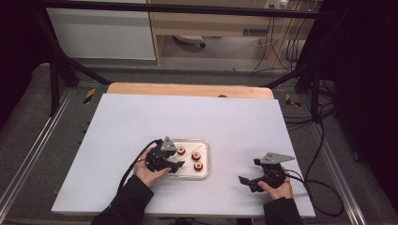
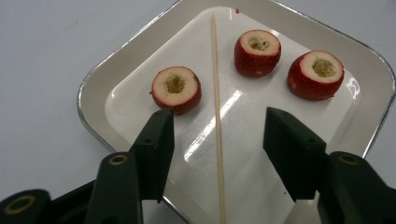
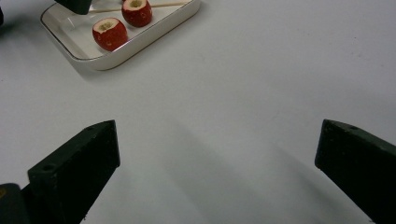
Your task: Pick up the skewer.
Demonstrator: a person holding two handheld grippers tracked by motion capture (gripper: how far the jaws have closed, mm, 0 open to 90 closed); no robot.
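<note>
A thin wooden skewer (image 2: 217, 121) lies lengthwise in a white, metal-rimmed tray (image 2: 98, 88) with three cored red fruit pieces: one left of the stick (image 2: 176, 88), two on its right (image 2: 258, 52) (image 2: 316, 74). My left gripper (image 2: 218, 116) hangs low over the tray, its jaws standing either side of the skewer without touching it. In the high view the left gripper (image 1: 176, 165) sits at the tray's (image 1: 208, 159) left edge. My right gripper (image 3: 215, 128) stands wide open over bare table, nothing between its jaws, near the front right (image 1: 248, 171).
The white tabletop (image 1: 187, 117) stretches far behind and to both sides of the tray. In the right gripper view the tray (image 3: 140, 51) lies at the upper left with two fruit pieces (image 3: 109, 32) showing. Black cables trail from both grippers toward the table's front edge.
</note>
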